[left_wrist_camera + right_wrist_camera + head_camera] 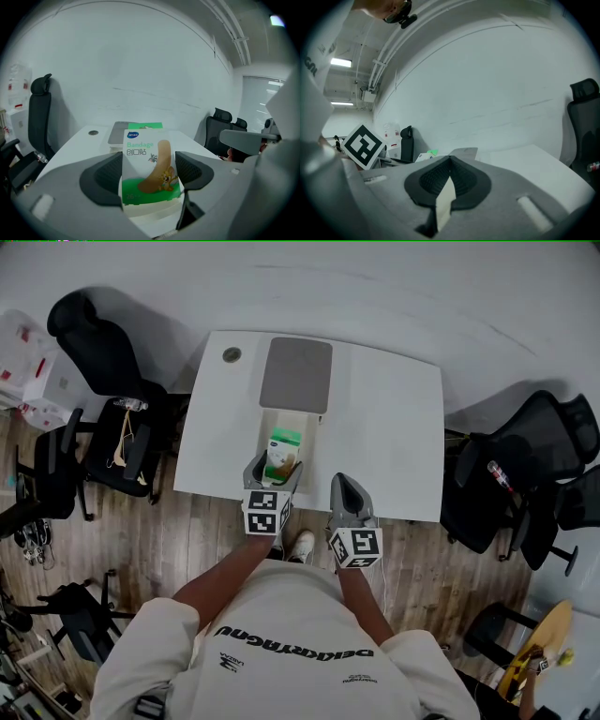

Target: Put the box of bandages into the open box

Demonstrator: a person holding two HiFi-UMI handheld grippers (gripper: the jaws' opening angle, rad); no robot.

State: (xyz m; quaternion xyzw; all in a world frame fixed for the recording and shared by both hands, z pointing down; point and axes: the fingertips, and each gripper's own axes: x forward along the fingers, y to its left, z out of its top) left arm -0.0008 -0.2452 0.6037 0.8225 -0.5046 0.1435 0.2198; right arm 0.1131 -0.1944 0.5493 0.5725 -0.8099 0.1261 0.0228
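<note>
The left gripper (275,474) is clenched on the box of bandages (150,164). In its own view the two dark pads bear on the box's narrow side edges, with the printed face turned back toward the camera and the pack standing upright. What the coming move turns on is how that pack sits against the open box (265,434). In the head view the open box lies at 12 o'clock from the left gripper, on the white table (384,427). Its long axis runs 12 to 6, and its grey lid (295,374) is folded back at the far end. The bandage pack hangs at the open box's 6 o'clock end, and a pale rim shows just beneath it in the left gripper view. By that sign it seems to be over the near wall or just inside it; whether it touches the floor of the box I cannot tell. Another green-and-white pack (285,439) seems to lie inside, just at 12 o'clock of the held one. The free room therefore looks to be at the near end. The right gripper (450,161) sits at about 4 o'clock of the left one near the table's edge, its jaws pressed together on nothing. The left hand is plainly the nearer one.
</note>
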